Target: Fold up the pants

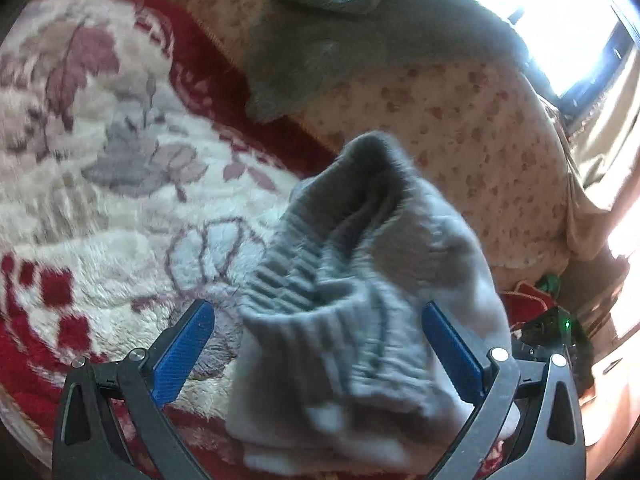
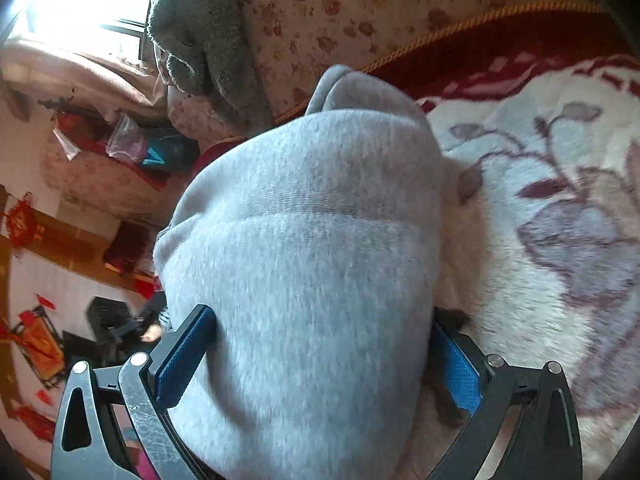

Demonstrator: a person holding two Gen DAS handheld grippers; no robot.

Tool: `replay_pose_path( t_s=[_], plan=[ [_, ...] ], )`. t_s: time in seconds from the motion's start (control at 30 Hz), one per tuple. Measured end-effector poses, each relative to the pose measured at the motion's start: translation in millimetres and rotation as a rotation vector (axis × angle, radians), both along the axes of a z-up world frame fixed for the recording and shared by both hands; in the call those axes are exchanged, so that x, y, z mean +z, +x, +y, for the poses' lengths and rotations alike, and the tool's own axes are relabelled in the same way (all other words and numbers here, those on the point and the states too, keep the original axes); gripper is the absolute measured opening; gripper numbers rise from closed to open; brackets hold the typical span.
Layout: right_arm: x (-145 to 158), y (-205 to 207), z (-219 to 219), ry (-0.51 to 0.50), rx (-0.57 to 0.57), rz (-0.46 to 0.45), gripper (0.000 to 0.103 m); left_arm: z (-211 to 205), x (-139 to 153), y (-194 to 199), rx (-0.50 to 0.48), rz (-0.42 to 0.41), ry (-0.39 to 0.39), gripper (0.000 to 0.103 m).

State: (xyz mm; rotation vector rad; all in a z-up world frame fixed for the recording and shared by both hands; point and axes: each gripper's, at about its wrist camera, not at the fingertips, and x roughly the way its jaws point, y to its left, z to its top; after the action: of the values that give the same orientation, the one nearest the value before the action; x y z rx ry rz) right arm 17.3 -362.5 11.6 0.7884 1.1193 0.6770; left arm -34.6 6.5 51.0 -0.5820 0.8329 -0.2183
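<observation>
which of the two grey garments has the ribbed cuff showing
The light grey pants, bunched between the pads of the left claw, show a ribbed cuff. The darker, fuzzier grey garment lies farther off on the floral cover and shows no ribbing.

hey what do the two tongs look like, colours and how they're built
Both look alike. The left tongs have two blue textured pads on dark grey, almost black linkage arms with triangular cut-outs and round silver pivot pins. The right tongs match, though the metal behind their blue pads looks scratched. No cables, sleeves or markings show.
</observation>
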Motion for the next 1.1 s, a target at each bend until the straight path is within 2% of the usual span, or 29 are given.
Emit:
replay_pose_path(
  t_s=[0.23, 0.3, 0.4, 0.47, 0.6, 0.7, 0.87, 1.1],
  plan=[
    [-5.3, 12.4, 7.2, 0.033, 0.041, 0.016, 0.103, 3.2, -26.3, 6.1, -0.014, 0.008, -0.158, 0.103],
    [-7.2, 14.7, 8.8, 0.051, 0.054, 0.012, 0.103, -2.7, -36.2, 8.4, -0.043, 0.027, -0.202, 0.103],
    [-6.3, 15.5, 12.1, 0.068, 0.061, -0.002, 0.103, -20.1, -31.5, 5.8, -0.080, -0.001, -0.121, 0.103],
    [-1.0, 12.8, 15.4, 0.063, 0.069, -0.027, 0.103, -29.1, -23.8, 2.2, -0.080, -0.012, -0.056, 0.097],
    [8.4, 9.9, 11.1, 0.120, 0.055, -0.037, 0.103, -37.5, 0.3, -6.4, -0.074, -0.041, -0.022, 0.083],
    [22.1, 3.8, 7.6, 0.115, 0.060, -0.060, 0.103, -56.4, 21.8, -11.2, -0.099, -0.074, 0.012, 0.082],
    [45.0, -9.3, -16.7, 0.112, 0.031, -0.093, 0.103, -84.6, 42.2, -12.7, -0.129, -0.113, 0.017, 0.082],
    [76.7, -37.9, -78.6, 0.050, -0.043, -0.158, 0.103, -151.9, 59.2, -18.0, -0.228, -0.164, 0.016, 0.082]
  ],
)
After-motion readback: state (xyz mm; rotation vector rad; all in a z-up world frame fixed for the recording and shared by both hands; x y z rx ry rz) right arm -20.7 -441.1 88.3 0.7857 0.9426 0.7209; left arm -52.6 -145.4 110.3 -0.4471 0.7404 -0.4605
